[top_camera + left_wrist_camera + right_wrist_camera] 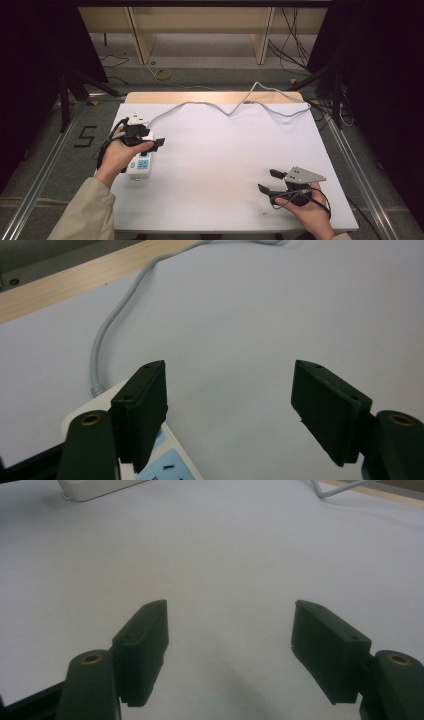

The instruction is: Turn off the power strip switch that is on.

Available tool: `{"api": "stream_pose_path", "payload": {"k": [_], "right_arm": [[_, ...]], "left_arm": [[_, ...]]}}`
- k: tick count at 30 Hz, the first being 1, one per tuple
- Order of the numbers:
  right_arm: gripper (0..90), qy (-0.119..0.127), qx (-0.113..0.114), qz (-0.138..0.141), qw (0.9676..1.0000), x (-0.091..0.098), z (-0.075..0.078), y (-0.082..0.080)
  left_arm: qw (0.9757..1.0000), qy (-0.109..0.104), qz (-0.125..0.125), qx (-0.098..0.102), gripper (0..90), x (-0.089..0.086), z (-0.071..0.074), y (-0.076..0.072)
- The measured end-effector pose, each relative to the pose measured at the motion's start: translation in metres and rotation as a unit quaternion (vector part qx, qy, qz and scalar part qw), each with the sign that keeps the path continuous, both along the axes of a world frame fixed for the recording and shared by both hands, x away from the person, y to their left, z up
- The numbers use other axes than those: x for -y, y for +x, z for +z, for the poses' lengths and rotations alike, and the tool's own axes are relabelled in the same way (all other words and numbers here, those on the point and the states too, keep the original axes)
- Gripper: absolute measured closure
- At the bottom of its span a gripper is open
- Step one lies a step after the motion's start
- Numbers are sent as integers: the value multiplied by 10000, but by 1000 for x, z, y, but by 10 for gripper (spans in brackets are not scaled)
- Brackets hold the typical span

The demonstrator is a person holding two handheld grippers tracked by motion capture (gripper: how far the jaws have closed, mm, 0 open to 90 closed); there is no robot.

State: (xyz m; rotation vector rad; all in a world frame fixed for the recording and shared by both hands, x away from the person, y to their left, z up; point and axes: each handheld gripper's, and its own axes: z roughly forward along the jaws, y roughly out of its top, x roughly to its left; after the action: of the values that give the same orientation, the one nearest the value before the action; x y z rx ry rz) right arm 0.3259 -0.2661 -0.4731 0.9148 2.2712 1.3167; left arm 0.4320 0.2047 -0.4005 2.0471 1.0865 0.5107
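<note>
My left claw stands wide open with nothing between its black jaws; only bare white worktop shows in the gap. In the left gripper view, the white plastic power strip with pale blue socket faces lies just under and beside the jaw at seven o'clock, apart from the pads as far as I can tell. In the high view the strip sits at the worktop's nine o'clock edge, under my left hand. Its grey round cable snakes toward twelve o'clock and on to two o'clock, over the pale wooden far edge.

My right claw is also open and empty, hovering at about five o'clock, well apart from the strip.

The risks I judge from here:
- The strip lies close to the left edge, so a nudge from the near jaw could push it off the worktop.
- The slack cable could catch a jaw and drag the strip askew.
- Closing the left claw now would pinch only one corner of the strip, and it could twist out.
</note>
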Motion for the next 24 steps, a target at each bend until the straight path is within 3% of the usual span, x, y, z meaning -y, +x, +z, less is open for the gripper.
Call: {"api": "stream_pose_path", "payload": {"k": [6, 11, 24], "right_arm": [[319, 8, -3, 28, 10000, -1, 0, 0], [318, 29, 6, 45, 10000, -1, 0, 0], [318, 24, 23, 58, 10000, -2, 1, -1]], "left_arm": [[9994, -208, -157, 235, 295, 6, 4, -12], [9979, -233, -423, 427, 286, 12, 4, -23], [9952, -291, -784, 499, 262, 20, -13, -50]]}}
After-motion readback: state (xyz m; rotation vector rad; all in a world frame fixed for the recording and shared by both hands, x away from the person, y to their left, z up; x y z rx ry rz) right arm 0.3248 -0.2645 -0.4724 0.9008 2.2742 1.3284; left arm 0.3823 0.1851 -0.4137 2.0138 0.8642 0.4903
